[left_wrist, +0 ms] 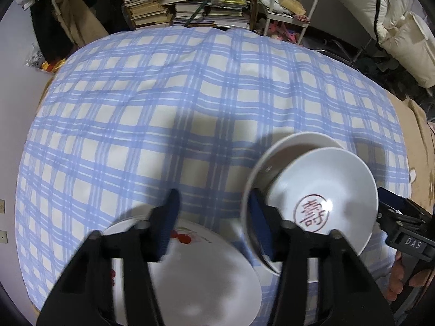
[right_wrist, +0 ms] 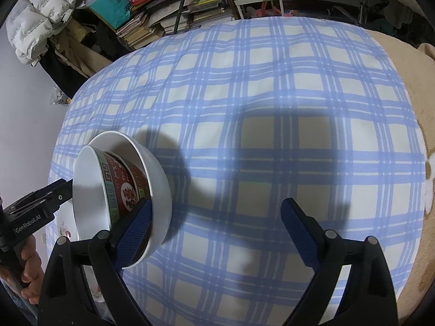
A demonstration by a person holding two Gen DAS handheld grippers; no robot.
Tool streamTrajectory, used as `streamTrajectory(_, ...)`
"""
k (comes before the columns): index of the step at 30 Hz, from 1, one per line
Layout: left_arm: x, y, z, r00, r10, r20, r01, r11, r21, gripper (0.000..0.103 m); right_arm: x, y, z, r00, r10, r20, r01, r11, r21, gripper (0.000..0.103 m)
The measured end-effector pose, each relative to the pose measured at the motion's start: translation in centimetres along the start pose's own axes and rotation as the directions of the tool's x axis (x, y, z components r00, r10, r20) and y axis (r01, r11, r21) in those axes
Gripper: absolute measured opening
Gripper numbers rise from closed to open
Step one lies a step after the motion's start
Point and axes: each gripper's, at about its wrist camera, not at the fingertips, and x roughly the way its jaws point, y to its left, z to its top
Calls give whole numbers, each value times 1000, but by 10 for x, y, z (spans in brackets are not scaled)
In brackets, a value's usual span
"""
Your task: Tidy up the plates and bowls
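Note:
Two nested bowls lean on their side at the right of the left wrist view: an inner bowl [left_wrist: 326, 179] with a red character inside, and a plain white outer bowl [left_wrist: 299, 140]. My left gripper [left_wrist: 213, 194] is open. Its right finger [left_wrist: 259, 225] sits just inside the outer bowl's rim and its left finger is well clear. A flower-painted plate [left_wrist: 204, 271] lies beneath it. In the right wrist view the inner bowl's red patterned outside [right_wrist: 122, 179] shows within the white bowl [right_wrist: 160, 187]. My right gripper [right_wrist: 217, 203] is wide open, and its left finger [right_wrist: 136, 228] is against the bowls.
A blue-checked cloth [left_wrist: 163, 95] covers the surface. Stacked books [left_wrist: 190, 8] and a white trolley [left_wrist: 285, 8] stand behind it. A tan blanket [right_wrist: 407, 244] lies to the right. A hand [right_wrist: 30, 266] holds the left gripper's frame [right_wrist: 35, 212], and the right gripper's frame [left_wrist: 405, 233] is beside the bowls.

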Motion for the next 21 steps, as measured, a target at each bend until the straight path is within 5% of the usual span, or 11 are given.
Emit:
streamTrajectory(2,1,-5,-1,1000,12,-1,-12,1000,26,27,3,4,0,1000,7,-11,-7,1000,-4,99)
streamTrajectory(4,2,-13,-3,999,49,16,-50,997,60,23,4,8,1,1000,21,-12,-21,1000,-7,90)
streamTrajectory(7,2,-19,-3,1000,14,9,-15,997,76,3,5,11,0,998,66,-22,-66,998,11,73)
streamTrajectory(13,7,-25,3,999,32,-21,-30,995,93,3,7,19,1,997,81,-18,-81,997,16,49)
streamTrajectory(21,14,-18,9,999,-11,-46,12,1000,28,2,8,26,5,997,67,-31,-67,998,3,39)
